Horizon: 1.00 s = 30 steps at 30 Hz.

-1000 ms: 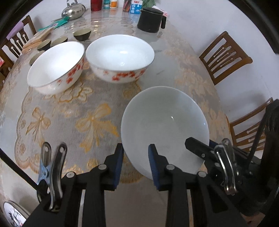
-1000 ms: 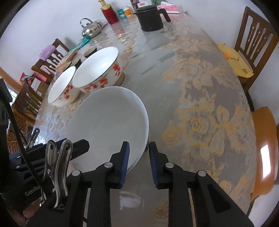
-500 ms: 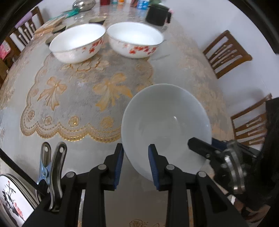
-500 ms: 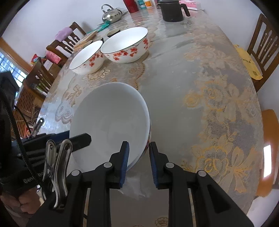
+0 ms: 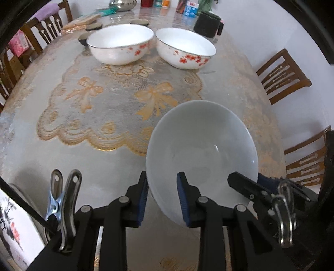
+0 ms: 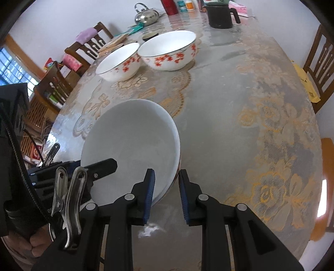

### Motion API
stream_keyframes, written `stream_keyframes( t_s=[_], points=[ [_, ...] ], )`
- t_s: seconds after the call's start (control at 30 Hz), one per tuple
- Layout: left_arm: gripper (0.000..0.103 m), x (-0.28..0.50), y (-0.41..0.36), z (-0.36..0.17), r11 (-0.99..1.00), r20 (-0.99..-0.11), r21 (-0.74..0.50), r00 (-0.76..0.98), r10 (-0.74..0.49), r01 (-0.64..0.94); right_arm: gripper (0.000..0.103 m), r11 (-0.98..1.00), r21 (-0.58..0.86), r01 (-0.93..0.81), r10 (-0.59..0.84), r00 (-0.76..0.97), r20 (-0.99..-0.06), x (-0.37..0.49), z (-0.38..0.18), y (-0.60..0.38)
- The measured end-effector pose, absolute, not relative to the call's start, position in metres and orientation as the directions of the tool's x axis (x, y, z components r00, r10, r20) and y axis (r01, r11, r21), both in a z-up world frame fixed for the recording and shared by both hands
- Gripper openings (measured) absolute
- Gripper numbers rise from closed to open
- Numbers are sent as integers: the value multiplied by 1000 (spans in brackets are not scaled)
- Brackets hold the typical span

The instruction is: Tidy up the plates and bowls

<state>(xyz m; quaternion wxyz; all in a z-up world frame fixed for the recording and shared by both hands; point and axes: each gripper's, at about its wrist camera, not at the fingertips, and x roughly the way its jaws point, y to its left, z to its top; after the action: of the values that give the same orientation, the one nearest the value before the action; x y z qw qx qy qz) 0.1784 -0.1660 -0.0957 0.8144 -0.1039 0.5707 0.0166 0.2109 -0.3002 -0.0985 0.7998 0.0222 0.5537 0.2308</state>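
Note:
A large white bowl (image 5: 200,150) (image 6: 129,146) hangs just over the near part of the table, held by both grippers. My left gripper (image 5: 162,184) is shut on its near-left rim, one finger inside and one outside. My right gripper (image 6: 167,180) is shut on the opposite rim, where a bit of red pattern shows on the outer wall. In the left wrist view the right gripper (image 5: 246,185) reaches in from the right. The left gripper (image 6: 100,166) shows at the left of the right wrist view. Two white bowls with red flowers (image 5: 121,43) (image 5: 185,48) stand side by side farther back.
A black jug (image 6: 220,16), a steel kettle (image 6: 146,16), small dark cups (image 5: 91,27) and bottles crowd the table's far end. Wooden chairs (image 5: 284,77) ring the lace-covered table (image 5: 104,100). A painted plate (image 5: 10,229) lies low at the left. A white scrap (image 6: 150,229) lies near the front edge.
Both grippers have carried the white bowl back toward the table's near edge, away from the two flowered bowls, which now look smaller and farther off. The grips are unchanged.

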Motion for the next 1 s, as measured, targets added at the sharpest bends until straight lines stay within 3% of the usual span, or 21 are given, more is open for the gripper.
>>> stream_keyframes(
  t_s=[0.4,1.0],
  points=[
    [28,116,-115,-51,964,-917,-115,398,-10,-241,24,822,360,-442,498,249,-831,174,-65,-250],
    [28,30,-19,-38,942,-925,-110,378,20,-317,24,772,390,-502,529,167,-832,103,-58,-148]
  ],
)
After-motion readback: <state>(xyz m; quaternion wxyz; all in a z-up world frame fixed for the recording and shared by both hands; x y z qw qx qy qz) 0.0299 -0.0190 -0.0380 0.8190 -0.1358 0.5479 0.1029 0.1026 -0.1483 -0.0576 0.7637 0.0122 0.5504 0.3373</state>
